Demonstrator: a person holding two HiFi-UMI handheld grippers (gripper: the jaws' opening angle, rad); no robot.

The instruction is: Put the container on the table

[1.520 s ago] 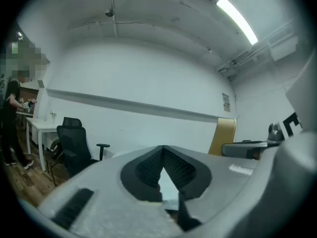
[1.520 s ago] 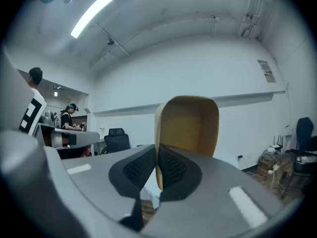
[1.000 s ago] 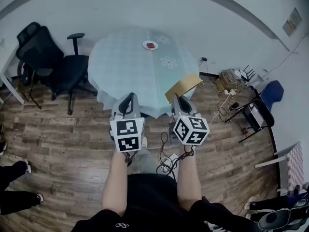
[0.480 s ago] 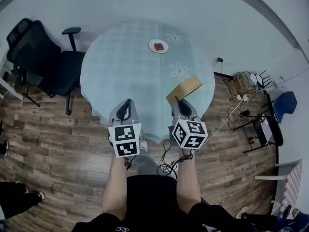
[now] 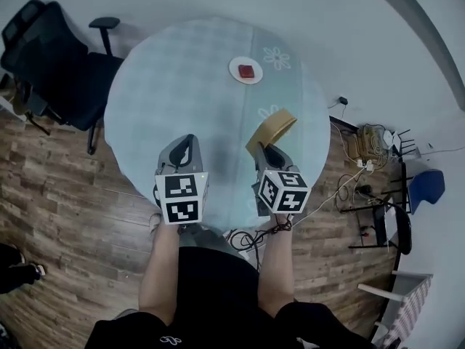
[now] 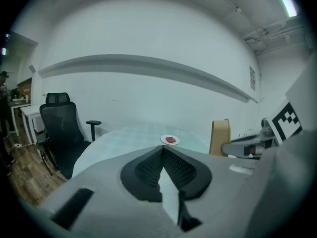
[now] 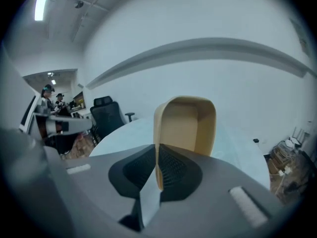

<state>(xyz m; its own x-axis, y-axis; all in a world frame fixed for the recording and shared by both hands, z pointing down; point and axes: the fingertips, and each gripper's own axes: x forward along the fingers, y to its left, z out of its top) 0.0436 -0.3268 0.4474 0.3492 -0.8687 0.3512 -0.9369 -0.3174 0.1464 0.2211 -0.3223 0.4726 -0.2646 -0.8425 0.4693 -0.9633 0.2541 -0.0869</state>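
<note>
At the far left an office chair stands off the table's left edge. Next comes our left gripper, held level over the table's near edge. Its jaws are pressed together with nothing between them, so it plays no part in the carrying. The round table is bare over most of its cloth. Only a small plate with a red piece on it sits toward the far edge, a little right of centre. To its right our right gripper reaches out from the near edge, jaws pinching one wall of the tan container. The container is tipped on its side, with its open mouth facing back toward the gripper's camera. We judge the task about half done. The container is over the tabletop near the right edge but seems to be in the air, not resting. We have yet to lower it, right it and let go.
</note>
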